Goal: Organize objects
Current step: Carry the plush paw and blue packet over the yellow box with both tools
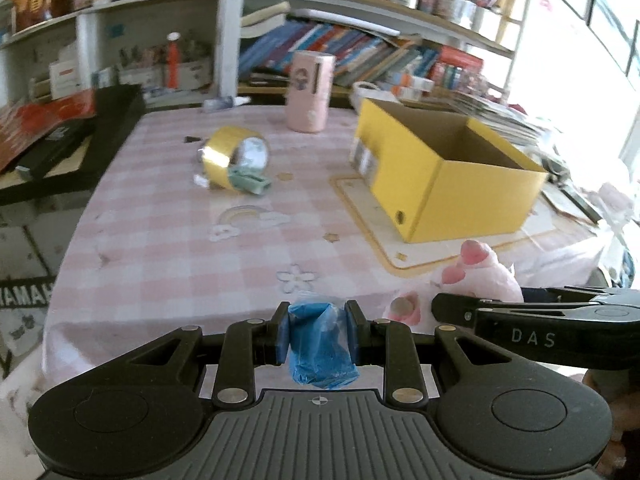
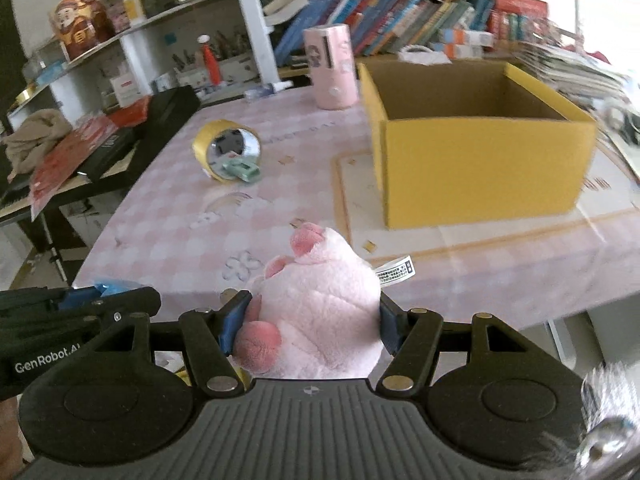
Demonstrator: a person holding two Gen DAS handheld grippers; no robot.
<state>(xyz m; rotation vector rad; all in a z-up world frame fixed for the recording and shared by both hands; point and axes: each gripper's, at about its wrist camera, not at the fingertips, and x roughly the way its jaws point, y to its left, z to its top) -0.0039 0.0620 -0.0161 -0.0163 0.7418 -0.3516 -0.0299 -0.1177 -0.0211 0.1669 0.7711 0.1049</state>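
You face tabletop [image 1: 168,240] under pink-and-white checked cloth with flower and rainbow prints. Behind it, white shelving [image 2: 256,20] spans wall, upper shelves crowded with boxes and bottles. Row of leaning books [image 2: 384,12] fills shelf at tabletop height. To your right, window [image 1: 600,4] pours in strong daylight, washing out that side. To your left, lower black side table [image 2: 132,148] stands just beside tabletop, carrying red papers. Patterned floor [image 1: 24,260] visible past left edge.
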